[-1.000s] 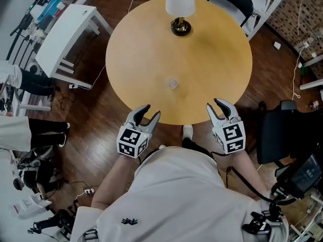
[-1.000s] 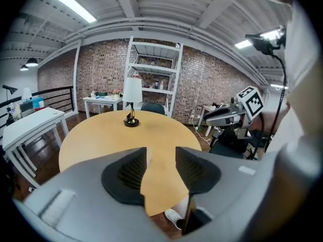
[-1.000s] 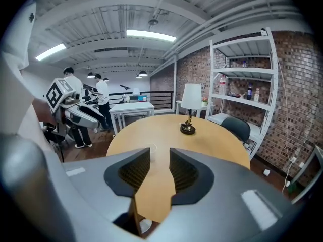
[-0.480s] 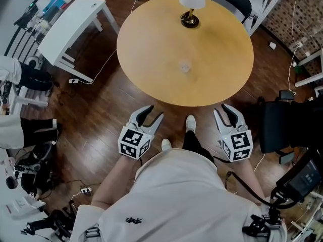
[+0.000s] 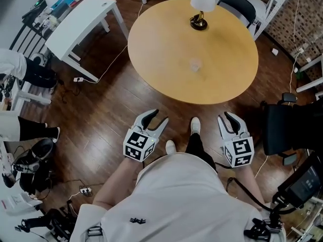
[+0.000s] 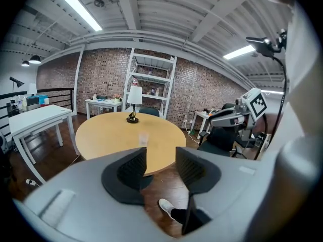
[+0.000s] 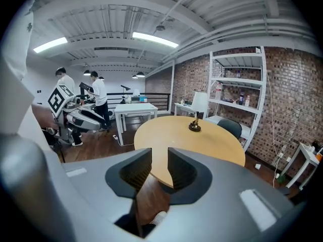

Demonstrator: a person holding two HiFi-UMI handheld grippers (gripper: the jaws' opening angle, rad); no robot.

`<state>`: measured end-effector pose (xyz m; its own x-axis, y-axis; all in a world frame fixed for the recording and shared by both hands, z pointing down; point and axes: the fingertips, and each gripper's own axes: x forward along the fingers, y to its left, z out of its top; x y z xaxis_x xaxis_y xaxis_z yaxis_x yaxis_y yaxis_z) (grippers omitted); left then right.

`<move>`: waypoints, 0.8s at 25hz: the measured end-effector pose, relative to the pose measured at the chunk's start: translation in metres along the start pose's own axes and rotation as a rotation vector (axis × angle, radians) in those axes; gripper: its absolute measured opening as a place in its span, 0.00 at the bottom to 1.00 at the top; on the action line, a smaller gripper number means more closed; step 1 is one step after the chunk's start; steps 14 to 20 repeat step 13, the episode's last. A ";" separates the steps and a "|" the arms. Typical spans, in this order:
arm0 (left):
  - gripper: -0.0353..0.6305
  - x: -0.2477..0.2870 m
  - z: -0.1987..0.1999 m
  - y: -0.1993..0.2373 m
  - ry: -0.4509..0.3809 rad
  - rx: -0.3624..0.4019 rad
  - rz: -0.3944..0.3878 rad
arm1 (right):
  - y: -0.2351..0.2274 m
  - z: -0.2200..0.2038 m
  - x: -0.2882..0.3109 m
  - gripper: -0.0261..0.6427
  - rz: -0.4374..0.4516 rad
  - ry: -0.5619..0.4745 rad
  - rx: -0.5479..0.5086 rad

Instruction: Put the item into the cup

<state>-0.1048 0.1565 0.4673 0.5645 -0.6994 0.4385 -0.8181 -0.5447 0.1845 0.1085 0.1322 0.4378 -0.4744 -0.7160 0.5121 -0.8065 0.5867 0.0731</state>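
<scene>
A small clear cup (image 5: 195, 64) stands near the middle of the round wooden table (image 5: 166, 59); the left gripper view shows this cup (image 6: 143, 138) far ahead. I cannot make out the item. Both grippers hang over the wood floor, short of the table's near edge. My left gripper (image 5: 158, 117) is open and empty, its jaws wide in its own view (image 6: 160, 153). My right gripper (image 5: 225, 116) has just been closing its jaws; a narrower gap stays between them, with nothing in it (image 7: 159, 158).
A table lamp (image 5: 199, 21) stands at the table's far side. A white desk (image 5: 75, 21) is at the left, a black chair (image 5: 282, 130) at the right, another chair (image 5: 237, 1) behind the table. Two people (image 7: 96, 100) stand by the railing. My shoes (image 5: 194, 125) are between the grippers.
Both grippers and the person have drawn back from the table's edge, so the table now lies farther off. The right gripper's jaws stand closer together than before.
</scene>
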 end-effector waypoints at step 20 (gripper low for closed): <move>0.30 -0.025 -0.005 0.013 -0.011 0.006 0.015 | 0.022 0.011 0.005 0.18 -0.003 -0.010 -0.020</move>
